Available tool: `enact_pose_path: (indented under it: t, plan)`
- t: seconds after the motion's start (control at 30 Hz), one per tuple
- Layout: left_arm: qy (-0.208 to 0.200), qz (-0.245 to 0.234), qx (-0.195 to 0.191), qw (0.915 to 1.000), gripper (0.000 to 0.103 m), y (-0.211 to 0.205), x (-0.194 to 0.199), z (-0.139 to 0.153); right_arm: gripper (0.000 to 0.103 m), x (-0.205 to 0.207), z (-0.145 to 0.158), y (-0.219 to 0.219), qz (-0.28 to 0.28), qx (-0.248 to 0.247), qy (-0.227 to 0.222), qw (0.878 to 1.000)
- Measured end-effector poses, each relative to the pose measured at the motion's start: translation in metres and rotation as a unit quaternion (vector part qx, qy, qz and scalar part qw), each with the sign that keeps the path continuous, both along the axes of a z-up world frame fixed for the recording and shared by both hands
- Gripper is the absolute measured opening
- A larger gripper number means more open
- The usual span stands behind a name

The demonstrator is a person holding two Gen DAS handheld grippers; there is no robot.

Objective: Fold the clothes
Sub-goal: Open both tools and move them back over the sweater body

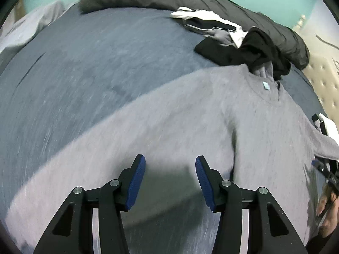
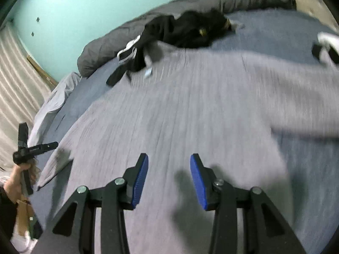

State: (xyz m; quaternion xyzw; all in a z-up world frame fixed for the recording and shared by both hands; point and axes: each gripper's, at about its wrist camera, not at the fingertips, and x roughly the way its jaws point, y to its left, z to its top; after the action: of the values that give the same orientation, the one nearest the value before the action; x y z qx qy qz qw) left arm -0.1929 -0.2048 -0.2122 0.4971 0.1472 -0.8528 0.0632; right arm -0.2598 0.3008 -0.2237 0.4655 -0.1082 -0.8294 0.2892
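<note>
Garment: a grey sweatshirt (image 1: 190, 110) is spread flat on the blue-sheeted bed (image 1: 84, 63), its collar toward the heap of dark clothes (image 1: 243, 50) and one sleeve laid out to the side.
Left tool (image 1: 170, 182): its blue pads are held apart above the sweatshirt body; nothing is seen between them.
Right tool (image 2: 169, 182): it is likewise parted and empty, poised over the grey fabric.
Handling: the cloth is judged soft, light and limp; it would be expected to sag and crease when lifted, and no fragility is suggested.
Grip point: a hem corner or the sleeve cuff is judged best, pinched through a single thin edge so that only one layer is raised.
Risk: bunching of the sheet beneath could be caused by a low pinch.
Clarity: both views are blurred, so fine folds cannot be made out.
</note>
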Motion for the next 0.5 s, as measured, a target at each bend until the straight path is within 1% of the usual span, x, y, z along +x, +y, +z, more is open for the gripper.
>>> enact_pose_path:
  t: [0.1,0.23,0.3,0.5]
  plan:
    - [-0.002,0.024,0.015,0.9996,0.053,0.002,0.032,-0.006,0.041,0.022,0.0,0.006,-0.011,-0.011,-0.011,1.0]
    - [0.014,0.045,0.037,0.9982,0.054,0.022,0.061,-0.011,0.042,0.042,-0.001,0.009,-0.013,-0.016,-0.005,1.0]
    - [0.02,0.038,0.045,0.998,0.055,0.042,0.073,-0.016,0.042,0.047,-0.004,0.012,-0.016,-0.016,-0.005,1.0]
    - [0.0,0.002,0.062,0.9981,0.056,0.096,0.089,-0.036,0.042,0.053,-0.015,0.024,-0.027,-0.016,-0.023,0.999]
